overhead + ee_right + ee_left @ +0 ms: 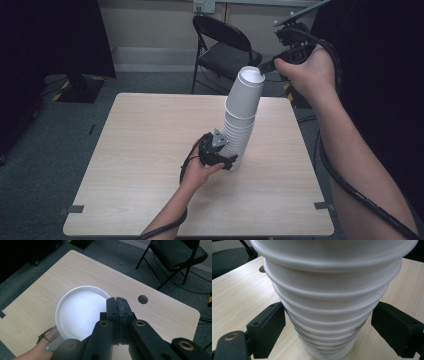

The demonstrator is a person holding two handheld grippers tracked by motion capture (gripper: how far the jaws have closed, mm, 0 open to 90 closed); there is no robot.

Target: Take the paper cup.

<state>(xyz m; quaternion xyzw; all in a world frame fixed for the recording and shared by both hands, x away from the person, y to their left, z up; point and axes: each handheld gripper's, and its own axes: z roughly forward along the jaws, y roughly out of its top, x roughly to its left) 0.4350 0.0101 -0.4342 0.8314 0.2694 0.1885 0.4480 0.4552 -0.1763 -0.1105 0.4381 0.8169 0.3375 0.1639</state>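
A tall stack of white paper cups (236, 137) stands near the middle of the light wooden table (145, 150). My left gripper (226, 156) sits low on the stack, and in the left gripper view its black jaws press both sides of the nested rims (332, 302). The top cup (246, 95) sticks up out of the stack, tilted slightly. My right gripper (263, 66) is shut on its far rim. Seen from the right gripper view, the closed jaws (116, 301) pinch the edge of that cup's open mouth (80, 312).
A black folding chair (225, 50) stands behind the table's far edge. The table has a round hole (142, 299) near its far side. Dark drapes hang at both sides. Cables trail from both grippers along the forearms.
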